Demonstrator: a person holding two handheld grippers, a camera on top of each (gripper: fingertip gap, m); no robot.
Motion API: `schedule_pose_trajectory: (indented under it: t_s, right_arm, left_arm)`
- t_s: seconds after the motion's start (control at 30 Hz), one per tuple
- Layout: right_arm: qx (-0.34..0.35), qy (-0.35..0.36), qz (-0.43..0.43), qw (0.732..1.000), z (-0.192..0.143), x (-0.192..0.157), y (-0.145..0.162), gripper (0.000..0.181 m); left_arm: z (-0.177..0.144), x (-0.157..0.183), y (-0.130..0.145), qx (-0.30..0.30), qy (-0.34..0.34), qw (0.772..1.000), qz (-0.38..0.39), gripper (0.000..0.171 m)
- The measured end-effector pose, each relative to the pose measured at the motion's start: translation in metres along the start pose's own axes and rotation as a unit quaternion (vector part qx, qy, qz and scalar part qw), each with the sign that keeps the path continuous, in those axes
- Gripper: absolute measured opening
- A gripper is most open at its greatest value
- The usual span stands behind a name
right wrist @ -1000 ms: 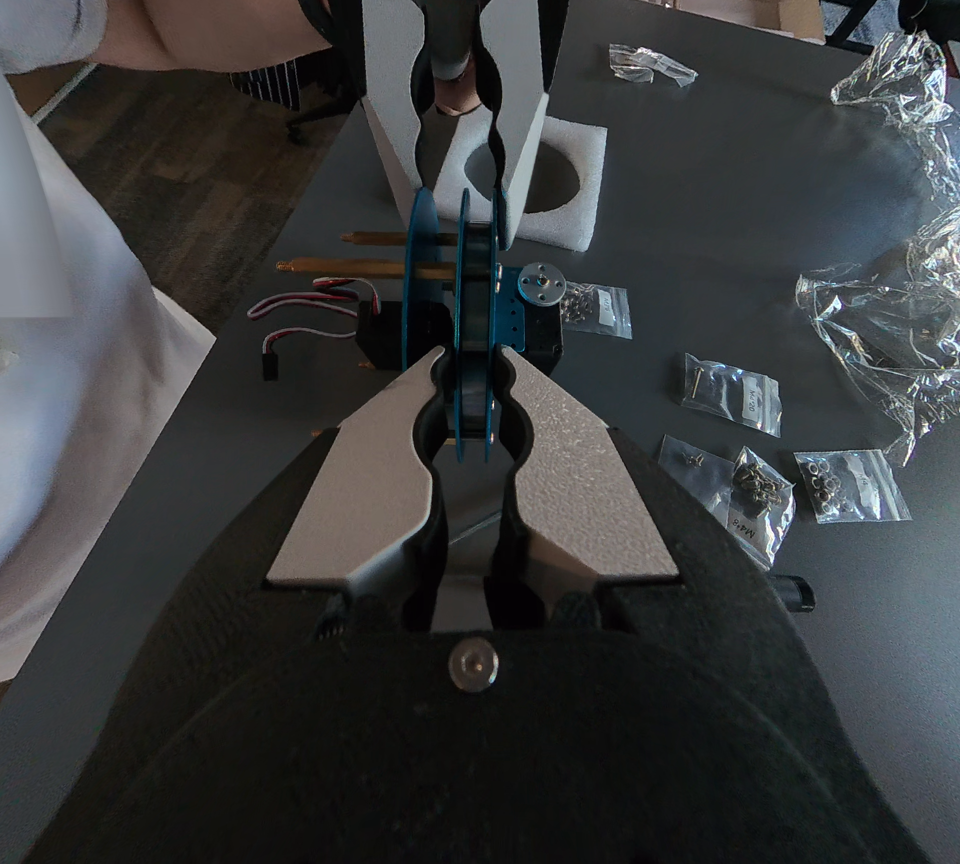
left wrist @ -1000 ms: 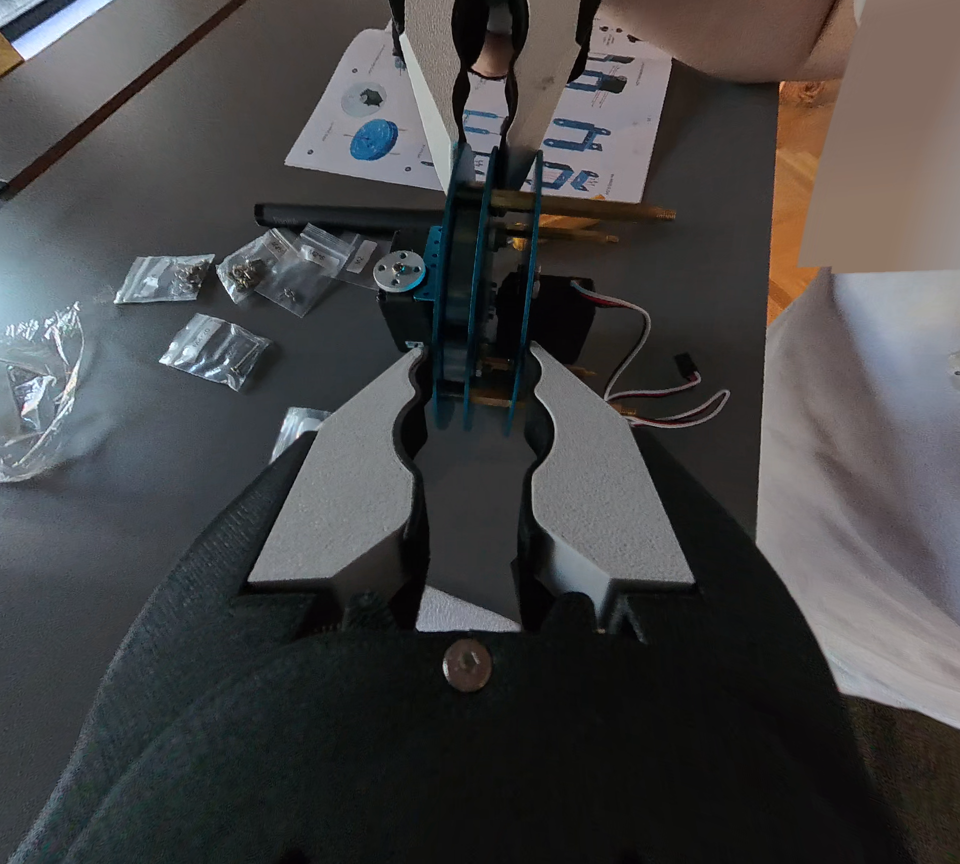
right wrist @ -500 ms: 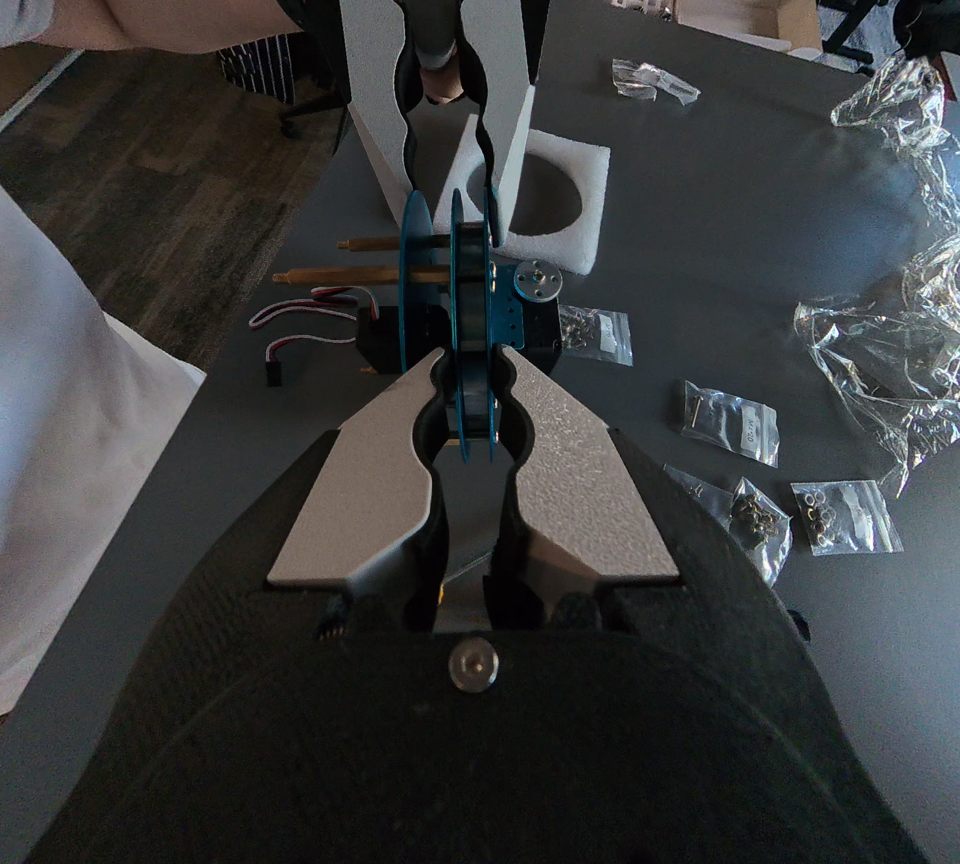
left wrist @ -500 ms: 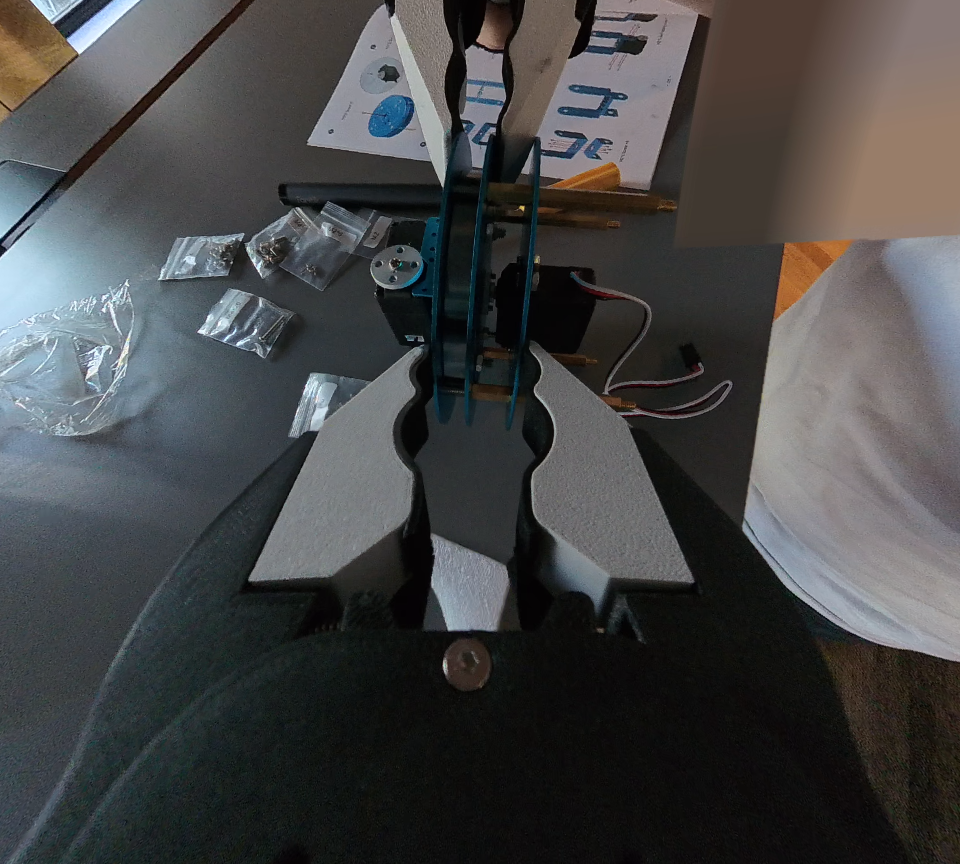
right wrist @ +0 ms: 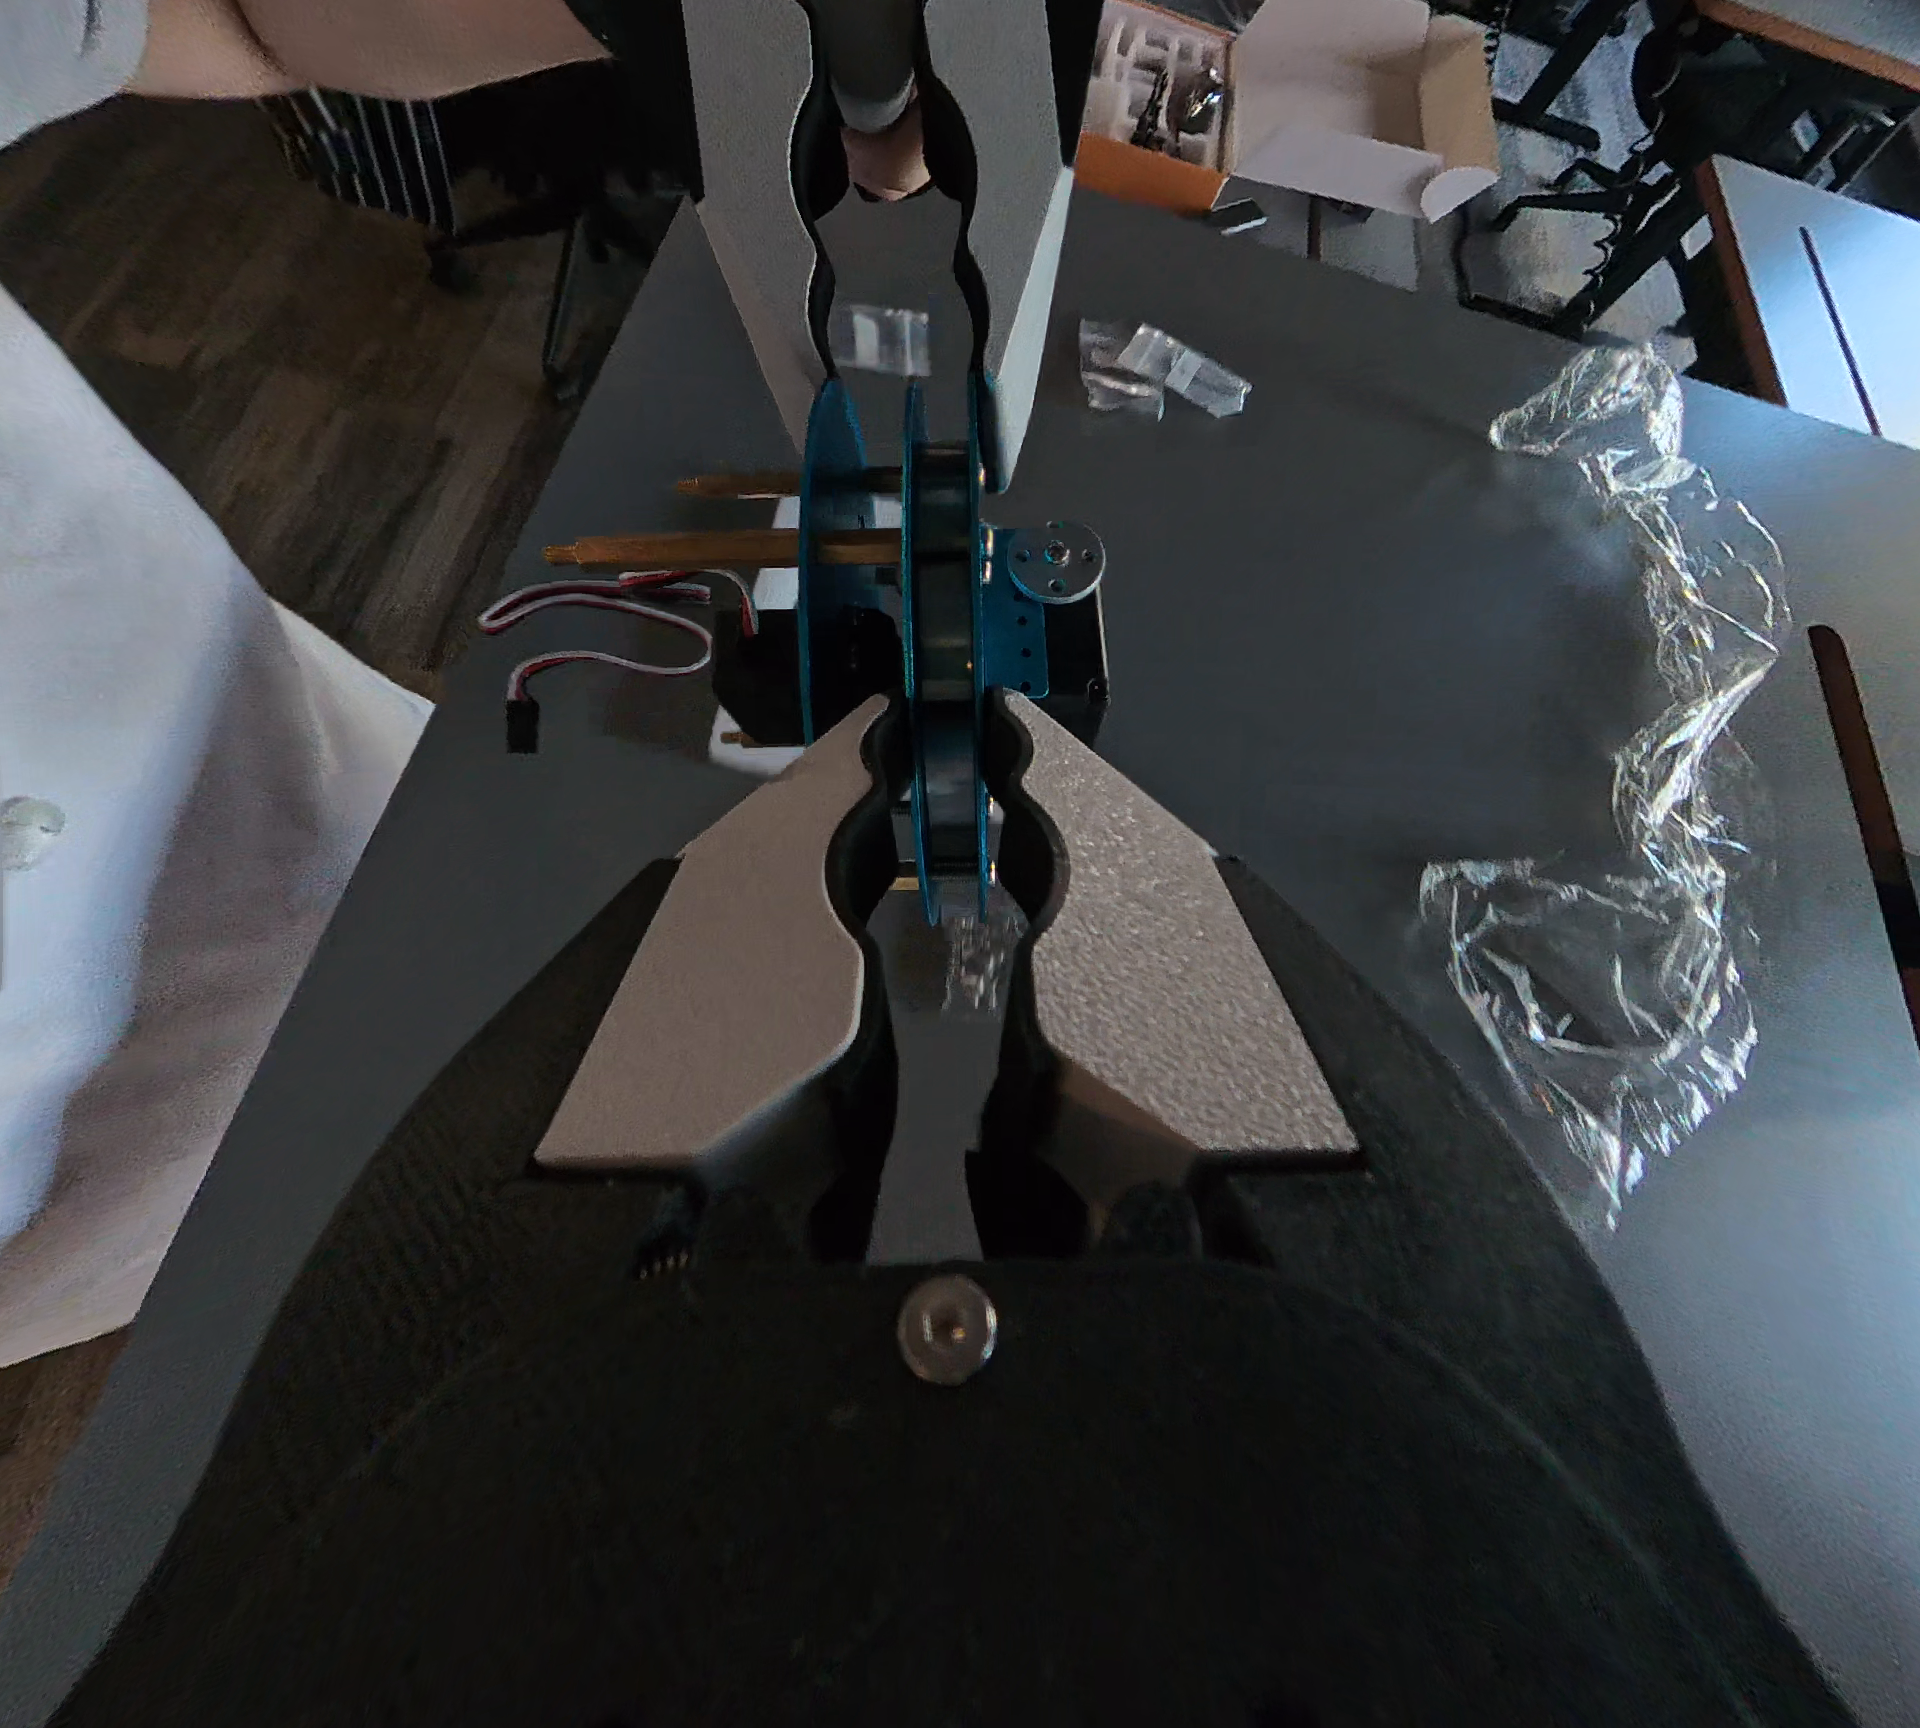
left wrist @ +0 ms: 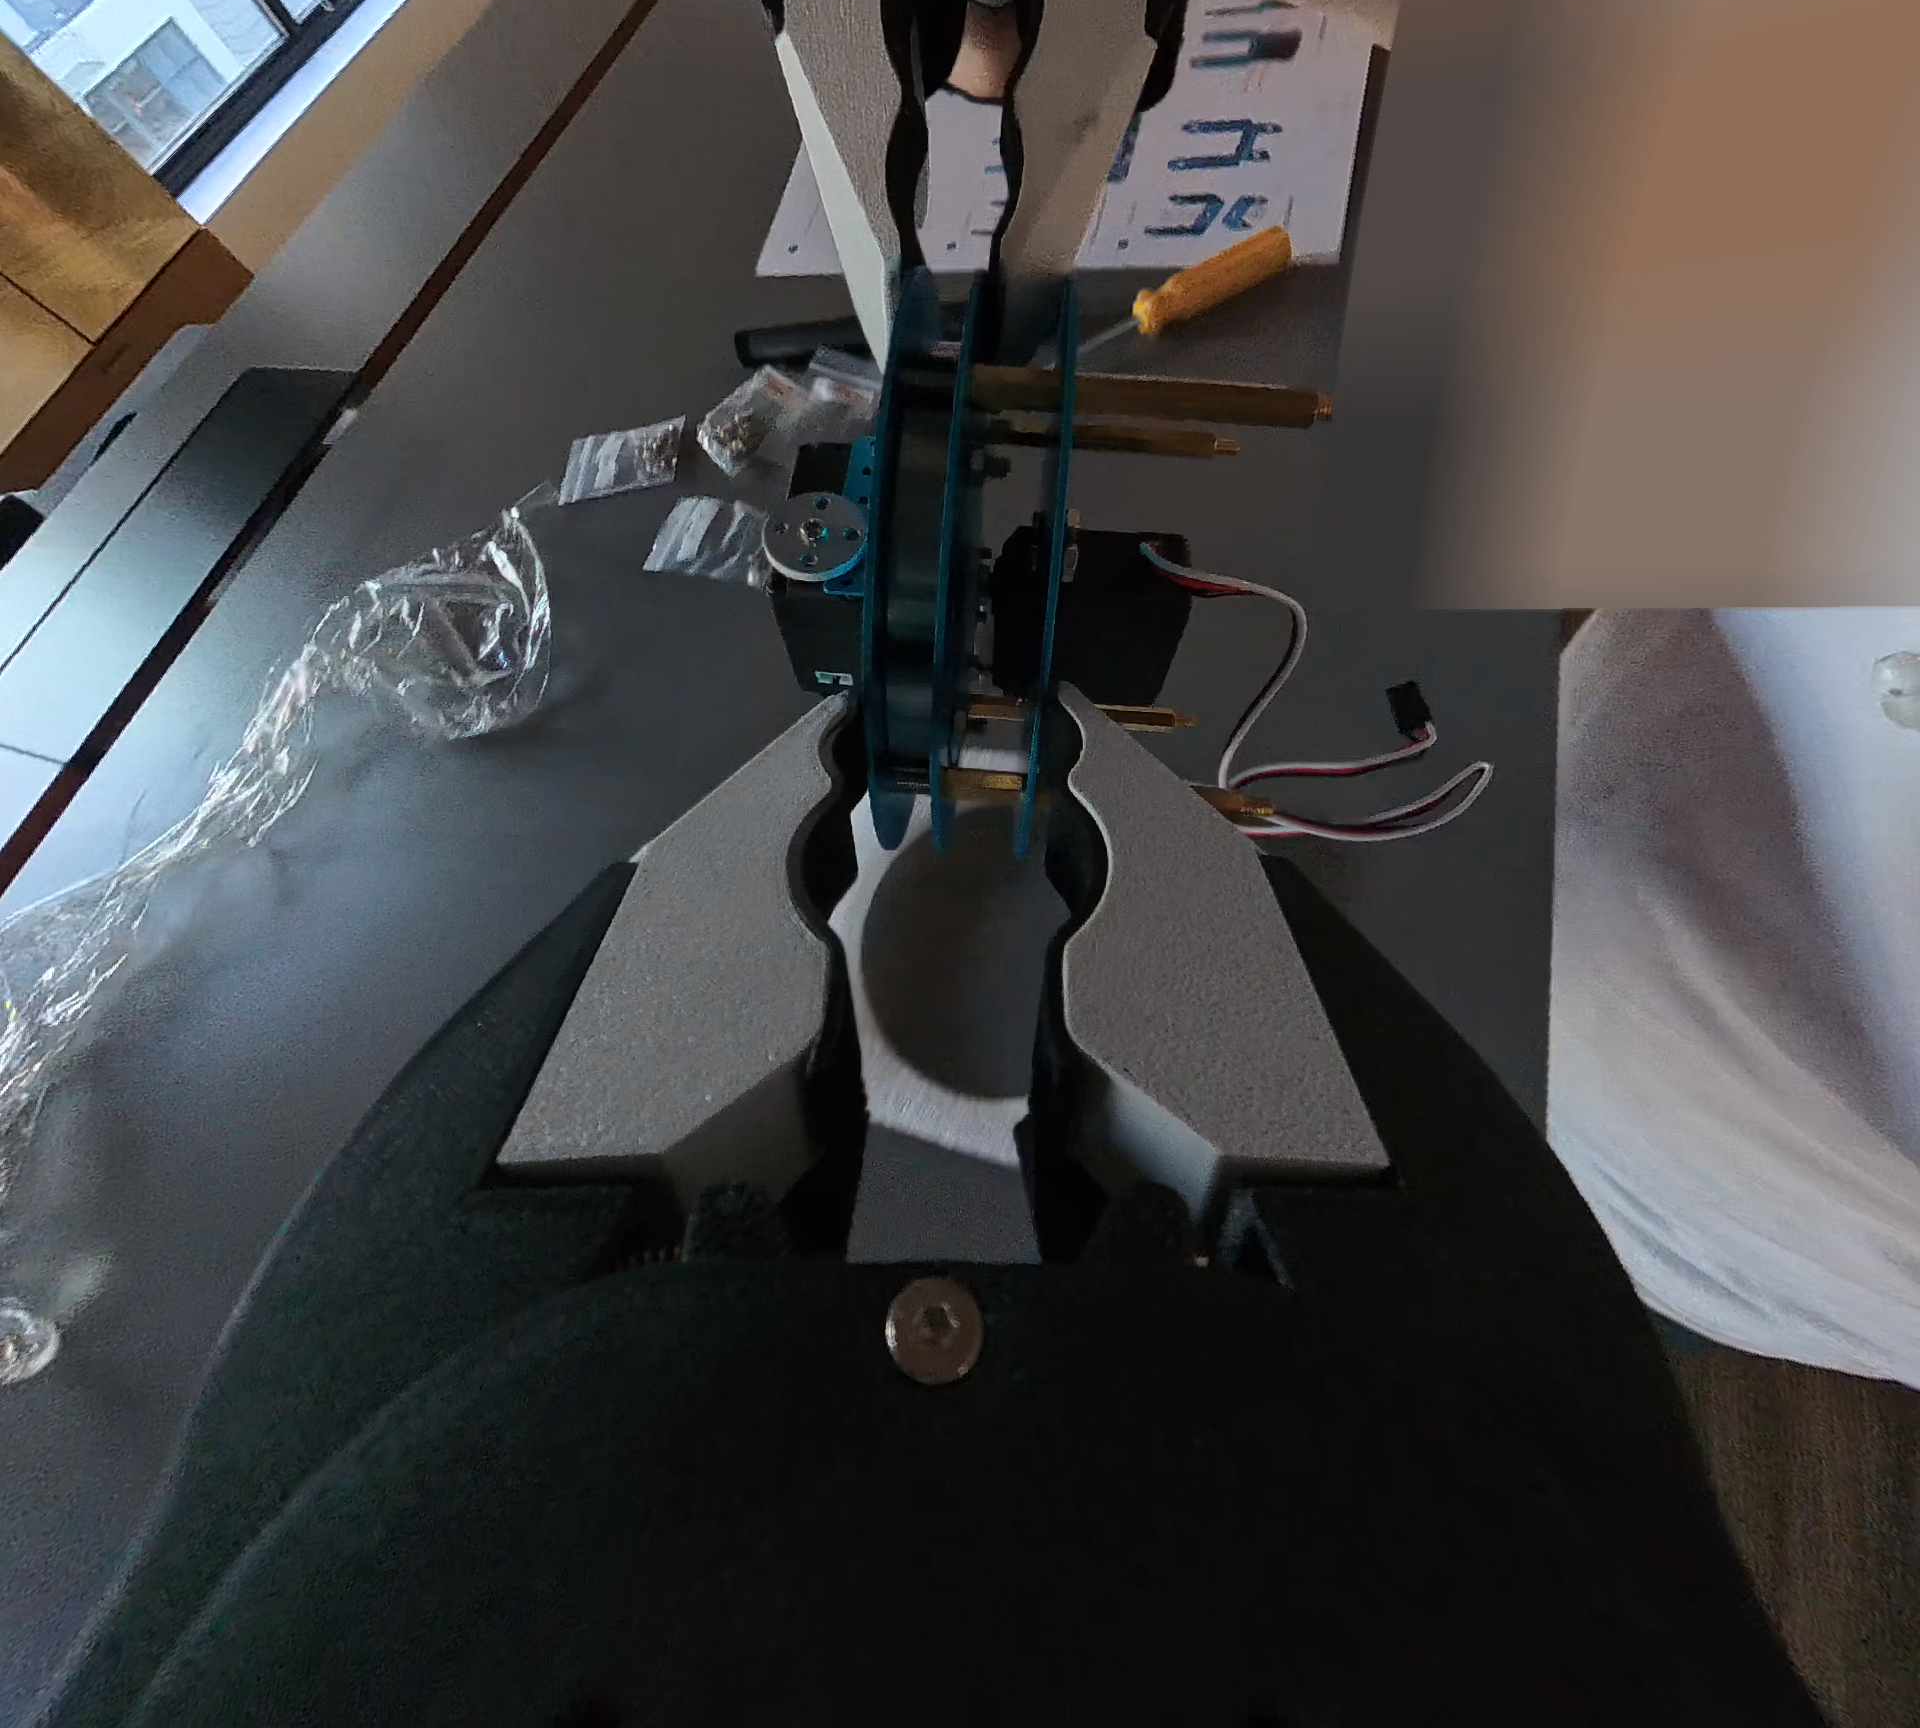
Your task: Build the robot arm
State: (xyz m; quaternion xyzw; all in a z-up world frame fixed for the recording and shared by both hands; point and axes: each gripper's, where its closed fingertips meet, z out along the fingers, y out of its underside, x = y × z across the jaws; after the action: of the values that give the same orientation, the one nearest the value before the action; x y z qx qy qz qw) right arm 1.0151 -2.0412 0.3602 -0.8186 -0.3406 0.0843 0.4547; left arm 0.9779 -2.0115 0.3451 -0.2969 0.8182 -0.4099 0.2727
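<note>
Above foam block [left wrist: 940, 1122], disc assembly [left wrist: 961, 556] (2 grippers clamping) lifted higher

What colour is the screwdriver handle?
Yellow-orange screwdriver handle, lying beside the paper sheet; left wrist view shows it best.

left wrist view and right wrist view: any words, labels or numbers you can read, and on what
Nothing can be read.
printed sheet: blue figures and print, blurred.
small bags: white labels, too small.
blue disc assembly: no writing shows.
</note>
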Motion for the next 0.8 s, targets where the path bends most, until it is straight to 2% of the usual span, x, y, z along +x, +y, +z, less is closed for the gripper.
schedule_pose_trajectory:
  t_s: [0.17,0.33,0.53,0.8]
  right_arm:
    - [0.006,0.025,0.02,0.999,0.04,0.009,-0.01,0.012]
    - [0.002,0.039,0.048,0.998,0.062,0.006,-0.003,0.011]
    - [-0.003,0.055,0.058,0.997,0.072,0.008,0.007,0.012]
    - [0.06,0.058,0.05,0.995,0.071,0.007,0.004,0.012]
  left_arm:
    - [-0.023,-0.015,0.032,0.001,0.026,1.0,0.006,0.031]
    - [-0.024,-0.015,0.054,0.007,0.057,0.998,0.011,0.031]
    - [-0.017,-0.018,0.066,0.025,0.066,0.997,0.024,0.031]
    - [-0.018,-0.017,0.064,0.077,0.065,0.994,0.033,0.031]
